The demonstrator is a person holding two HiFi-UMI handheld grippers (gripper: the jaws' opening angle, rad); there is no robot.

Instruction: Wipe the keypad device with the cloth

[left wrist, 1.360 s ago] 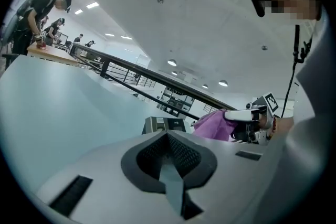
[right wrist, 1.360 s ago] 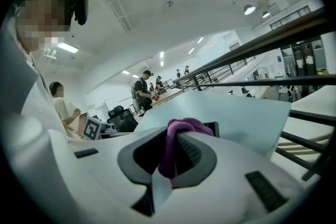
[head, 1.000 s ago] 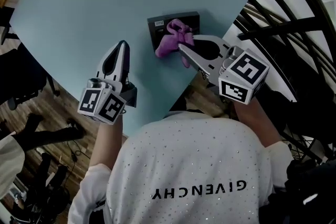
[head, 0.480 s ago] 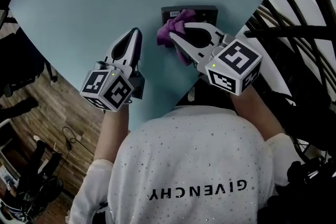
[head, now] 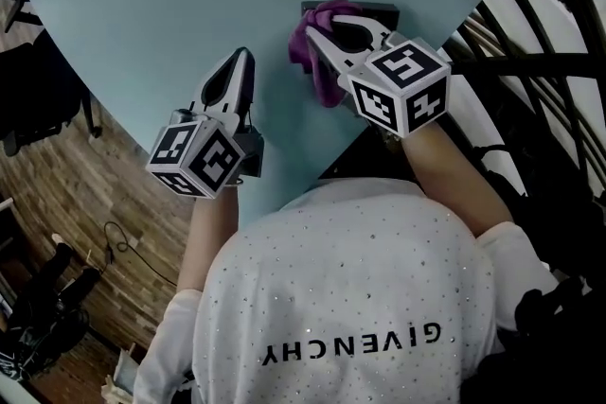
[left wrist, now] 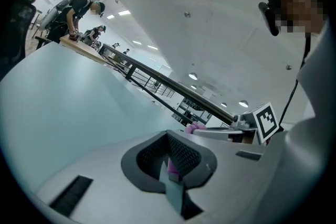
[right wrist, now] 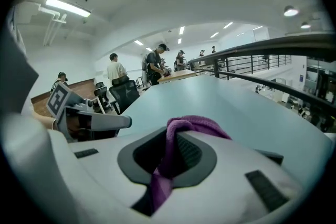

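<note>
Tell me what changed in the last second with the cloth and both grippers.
The right gripper, clamped on the cloth throughout, pushed forward over the keypad device. Gripper and cloth now hide most of it, leaving only a dark sliver at its far edge. The left gripper stayed shut and empty above the table.

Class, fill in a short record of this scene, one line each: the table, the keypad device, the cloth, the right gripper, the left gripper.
table: light blue, bare apart from the device and cloth
keypad device: dark, near the table's right edge, mostly covered by the cloth
cloth: purple, bunched, draped over the device
right gripper: jaws shut on the cloth, above the device
left gripper: jaws together, holding nothing, over bare table, apart from the cloth
</note>
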